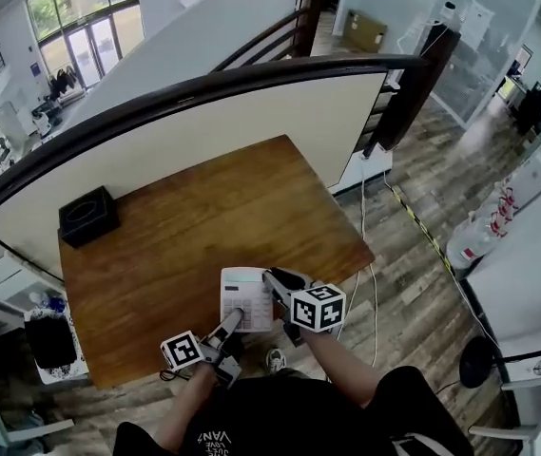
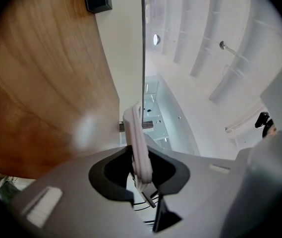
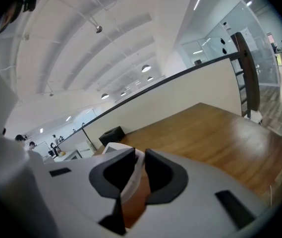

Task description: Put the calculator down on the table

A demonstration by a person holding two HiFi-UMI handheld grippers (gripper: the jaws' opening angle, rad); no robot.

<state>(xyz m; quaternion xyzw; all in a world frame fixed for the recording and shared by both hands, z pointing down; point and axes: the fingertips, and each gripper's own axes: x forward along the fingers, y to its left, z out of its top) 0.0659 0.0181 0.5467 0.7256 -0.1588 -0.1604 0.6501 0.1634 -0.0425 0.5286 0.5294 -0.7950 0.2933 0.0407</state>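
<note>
The left gripper (image 1: 233, 318) and right gripper (image 1: 275, 280) are each closed narrow on the calculator (image 1: 244, 295), which spans between them: the left fingers pinch its near edge, the right fingers its right side. It is over the table's (image 1: 203, 217) near edge, but I cannot tell if it rests there. Setting down and release look undone
</note>
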